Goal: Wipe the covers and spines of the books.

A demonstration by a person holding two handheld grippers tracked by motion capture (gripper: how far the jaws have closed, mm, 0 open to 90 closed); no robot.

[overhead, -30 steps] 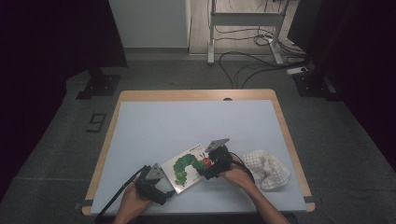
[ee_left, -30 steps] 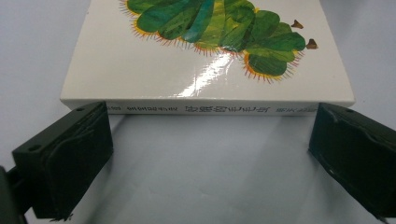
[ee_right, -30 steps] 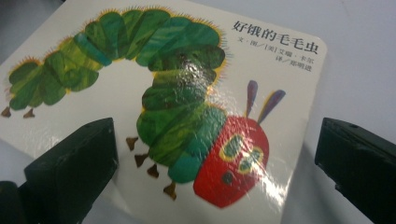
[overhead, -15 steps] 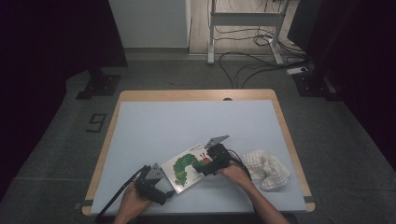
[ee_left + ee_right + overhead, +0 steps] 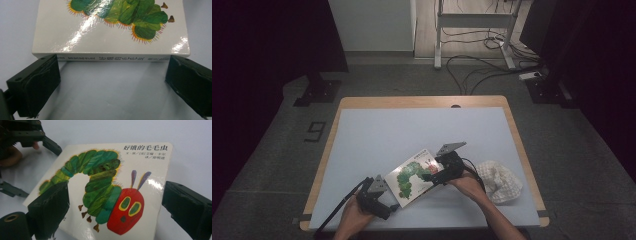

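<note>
Book [image 5: 412,176], a board book with a green caterpillar with a red head on a white cover, lies flat on the table [image 5: 412,130], near the edge closest to the person and a bit toward the person's right of the middle. Cover faces up; Chinese title printed along one edge of the book. Spine side of the book, with small print, faces the left gripper [image 5: 377,200].

Left gripper sits just beside the book's corner nearest the person, low at the table. In the left gripper view its jaws stand spread wide, one at each end of the book's spine edge, pads [image 5: 41,82] off the book, bare table between them. Nothing pinched.

Right gripper [image 5: 434,176] is at the opposite side of the book, at the caterpillar's head end, hand [image 5: 469,186] behind it. In the right gripper view its jaws are spread apart and hang over the cover, one over the caterpillar's tail half, the other past the book's edge; pads [image 5: 51,206] not pressing on the book. Jaws have just been closing a little, no thing clamped between them.

White cloth [image 5: 498,180], crumpled, lies on the table just beyond the right hand, on the far side from the book, apart from the book.

Left gripper also shows in the right gripper view beyond the book's far corner.
</note>
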